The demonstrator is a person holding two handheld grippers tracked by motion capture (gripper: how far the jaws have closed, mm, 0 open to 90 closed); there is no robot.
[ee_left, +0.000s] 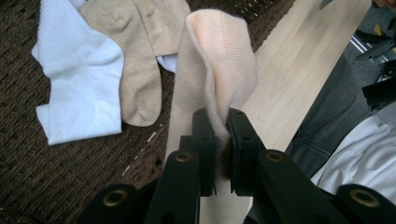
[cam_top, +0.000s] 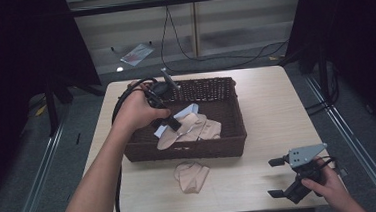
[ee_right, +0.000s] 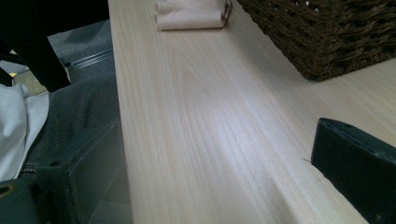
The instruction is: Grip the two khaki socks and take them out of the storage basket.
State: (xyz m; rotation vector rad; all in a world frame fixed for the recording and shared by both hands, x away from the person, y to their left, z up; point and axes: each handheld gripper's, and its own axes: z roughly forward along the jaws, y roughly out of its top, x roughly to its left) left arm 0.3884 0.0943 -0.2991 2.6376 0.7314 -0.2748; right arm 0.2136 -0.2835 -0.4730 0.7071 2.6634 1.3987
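My left gripper (ee_left: 219, 117) is shut on a peach-beige sock (ee_left: 223, 65), which hangs from the jaws above the dark wicker basket (cam_top: 229, 145). From above, the left gripper (cam_top: 177, 129) reaches down into the basket's left half with the sock (cam_top: 190, 126) draped under it. On the basket floor lie a white sock (ee_left: 79, 79) and another beige sock (ee_left: 137, 70). A folded beige sock pair (cam_top: 192, 176) rests on the table in front of the basket. My right gripper (cam_top: 273, 178) sits open near the table's front right corner, with nothing between its jaws.
The light wooden table (cam_top: 272, 115) has bare room to the right of the basket. In the right gripper view the basket's wall (ee_right: 322, 32) stands at the upper right and the folded pair (ee_right: 191, 14) lies far ahead. A black cable (cam_top: 125, 98) loops from the left gripper.
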